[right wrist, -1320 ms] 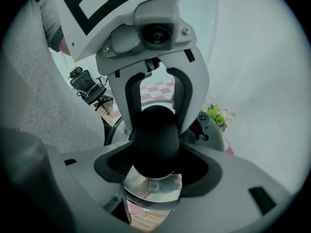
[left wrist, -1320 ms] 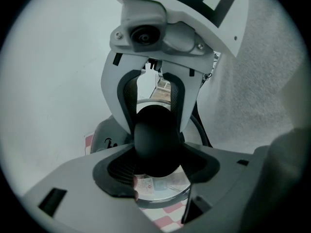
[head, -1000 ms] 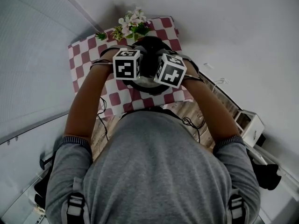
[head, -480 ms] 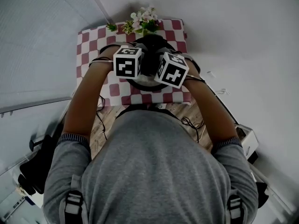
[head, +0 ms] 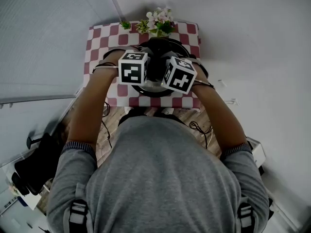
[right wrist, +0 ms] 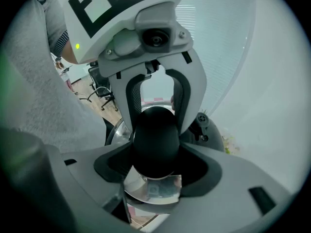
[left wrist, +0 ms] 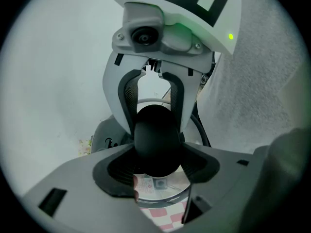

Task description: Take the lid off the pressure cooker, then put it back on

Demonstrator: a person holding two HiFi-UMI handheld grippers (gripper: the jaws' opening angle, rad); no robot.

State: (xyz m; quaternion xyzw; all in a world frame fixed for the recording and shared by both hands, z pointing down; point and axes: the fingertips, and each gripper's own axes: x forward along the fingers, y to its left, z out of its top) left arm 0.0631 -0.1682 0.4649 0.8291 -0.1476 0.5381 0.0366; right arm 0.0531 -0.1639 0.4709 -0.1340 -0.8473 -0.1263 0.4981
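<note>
The left gripper (left wrist: 156,153) and the right gripper (right wrist: 156,155) each have their fingers (left wrist: 109,171) clamped on the rounded, matte black handle (left wrist: 155,130) from opposite sides. Under it, the polished steel lid (right wrist: 153,191) sits over the middle of the red-and-white checked surface (head: 104,38). I cannot tell whether it has lifted free. Putting it back on looks to be still ahead.

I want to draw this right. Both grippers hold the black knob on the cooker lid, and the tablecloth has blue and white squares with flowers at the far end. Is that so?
Not quite: the head view shows the tablecloth has red and white squares. The left gripper and right gripper do hold the black knob, and the flowers are at the far end.
</note>
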